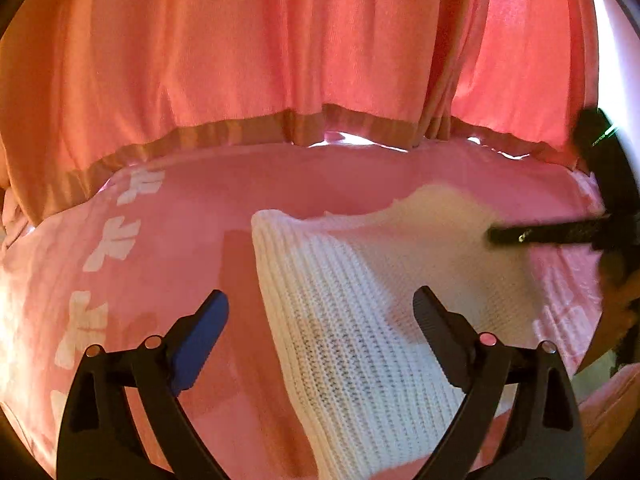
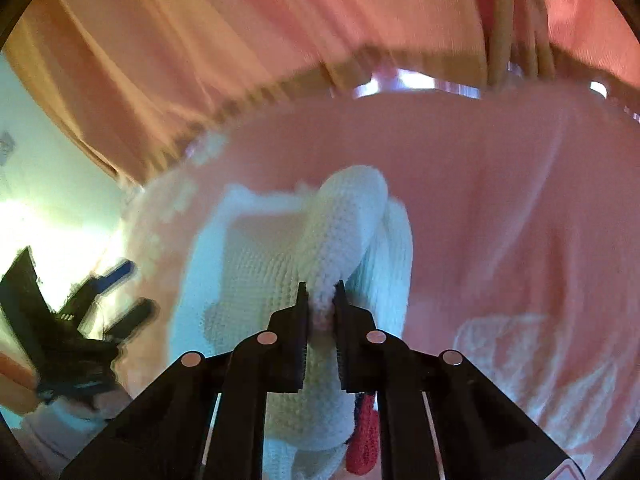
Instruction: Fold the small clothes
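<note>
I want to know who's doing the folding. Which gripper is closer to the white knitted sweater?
The right. The right gripper is shut on a fold of the white knitted sweater, so it touches it. The left gripper is open, with the sweater between its fingers but not pinched.

Ahead of me a pink bedspread with white blocky markings covers the surface, and orange-pink curtains with a tan hem band hang behind it.
</note>
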The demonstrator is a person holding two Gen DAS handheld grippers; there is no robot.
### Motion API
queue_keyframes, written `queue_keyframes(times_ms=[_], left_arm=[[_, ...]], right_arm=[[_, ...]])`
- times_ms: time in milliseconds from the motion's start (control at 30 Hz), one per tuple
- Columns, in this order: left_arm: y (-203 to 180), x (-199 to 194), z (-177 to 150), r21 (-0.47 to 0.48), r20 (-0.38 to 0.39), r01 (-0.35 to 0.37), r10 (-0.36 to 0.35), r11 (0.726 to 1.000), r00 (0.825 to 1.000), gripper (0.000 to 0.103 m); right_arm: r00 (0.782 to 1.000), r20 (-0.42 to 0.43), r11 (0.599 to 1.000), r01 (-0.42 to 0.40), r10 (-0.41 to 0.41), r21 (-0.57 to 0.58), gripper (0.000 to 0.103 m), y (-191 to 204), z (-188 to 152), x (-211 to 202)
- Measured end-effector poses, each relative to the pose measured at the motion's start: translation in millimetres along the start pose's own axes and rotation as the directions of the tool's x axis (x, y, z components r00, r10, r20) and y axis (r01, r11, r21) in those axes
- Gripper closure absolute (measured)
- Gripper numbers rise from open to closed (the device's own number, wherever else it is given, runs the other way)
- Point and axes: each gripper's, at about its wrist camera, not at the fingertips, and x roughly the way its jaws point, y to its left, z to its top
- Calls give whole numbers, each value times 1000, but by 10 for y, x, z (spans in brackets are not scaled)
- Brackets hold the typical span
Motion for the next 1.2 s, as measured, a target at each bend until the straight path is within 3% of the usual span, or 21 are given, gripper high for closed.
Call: queue_keyframes(times_ms=[67,133,300,400,500,567,600,633,800,867,933,1000,1067,1133,1200], left_arm=[[17,114,-31,-11,-40,-6,5,1000,999,12],[3,216,-62,-12,-77,-12,11,1000,997,12],[-96,270,-109,23,-94,-37,39,999,995,12],[-169,288,-141,44,-100,-42,46,998,994,12],[-215,328,-180,52,-116,-45,51,998,992,12],[-239,346,-189,57,-120,-47,53,997,991,12],[-246,353,-195,59,-121,-52,59,997,991,12],[-263,359,-200,60,-120,-54,61,997,991,12],[-294,359,-205,49,-127,-51,57,997,990,12],[-281,340,-205,37,-124,-39,43,999,991,12],[-252,353,-219,22,-139,-28,31,999,990,11],[-197,399,-241,-10,-174,-12,10,1000,985,11],[-78,421,-234,-90,-201,17,-35,996,979,11],[54,407,-209,-179,-198,53,-88,982,976,11],[197,415,-189,-265,-191,73,-126,962,973,10]], right_arm=[[990,-84,994,111,-111,-14,92,-158,-61,295],[978,-166,991,134,-127,31,84,-313,-143,577],[993,-61,995,99,-97,24,74,-207,-144,279],[994,-70,996,90,-89,17,54,-194,-345,133],[993,-95,998,68,-68,-3,45,-176,-482,117],[992,-106,997,71,-71,-2,45,-163,-548,137],[991,-115,997,72,-72,1,55,-173,-568,180],[990,-123,997,74,-73,1,75,-194,-583,223],[998,-42,999,50,-50,5,82,-182,-536,-43],[996,-64,998,55,-54,18,81,-247,-540,-21],[982,-166,995,100,-93,31,73,-361,-620,235],[976,-203,995,89,-78,45,71,-390,-651,341],[986,-153,996,73,-65,47,64,-340,-609,221],[994,-83,996,79,-76,41,39,-313,-554,63],[996,-52,995,79,-76,67,35,-345,-501,16]])
